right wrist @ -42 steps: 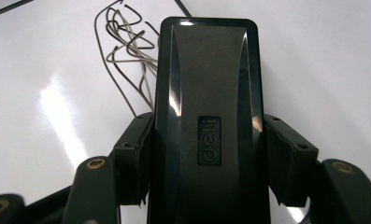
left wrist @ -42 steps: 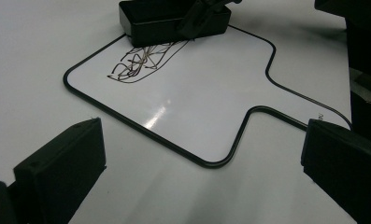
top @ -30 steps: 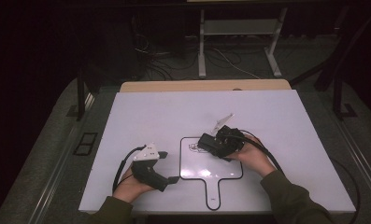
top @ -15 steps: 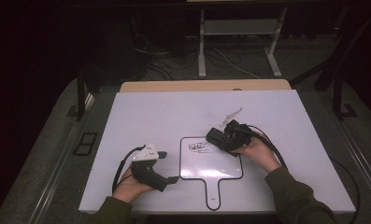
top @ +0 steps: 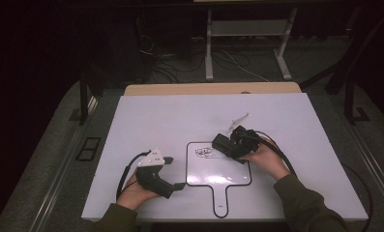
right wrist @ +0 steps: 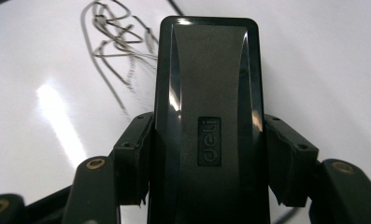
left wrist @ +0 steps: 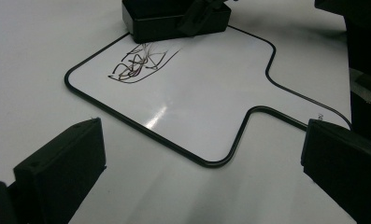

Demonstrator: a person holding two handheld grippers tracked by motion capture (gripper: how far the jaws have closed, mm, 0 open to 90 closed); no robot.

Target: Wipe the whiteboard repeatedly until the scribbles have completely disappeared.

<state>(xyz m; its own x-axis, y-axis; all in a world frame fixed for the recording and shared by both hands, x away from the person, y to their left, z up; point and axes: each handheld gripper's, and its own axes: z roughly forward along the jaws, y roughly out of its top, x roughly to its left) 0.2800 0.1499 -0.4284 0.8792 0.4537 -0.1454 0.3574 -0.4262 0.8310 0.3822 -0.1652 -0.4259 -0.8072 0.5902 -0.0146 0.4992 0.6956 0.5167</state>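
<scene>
Right gripper (top: 227, 143) is clamped on a black eraser (right wrist: 206, 116), resting on the whiteboard (top: 228, 169) near its far edge, just beside the scribble (left wrist: 139, 63). Left gripper (left wrist: 202, 168), jaws wide apart, sits by the bench's (top: 170, 116) near edge, off the board's near-left corner.

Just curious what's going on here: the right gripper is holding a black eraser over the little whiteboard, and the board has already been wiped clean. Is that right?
Not quite. The right gripper does clamp the black eraser over the whiteboard, but the board is not clean: a scribble is on it, just beside the eraser, as the left gripper view shows.
</scene>
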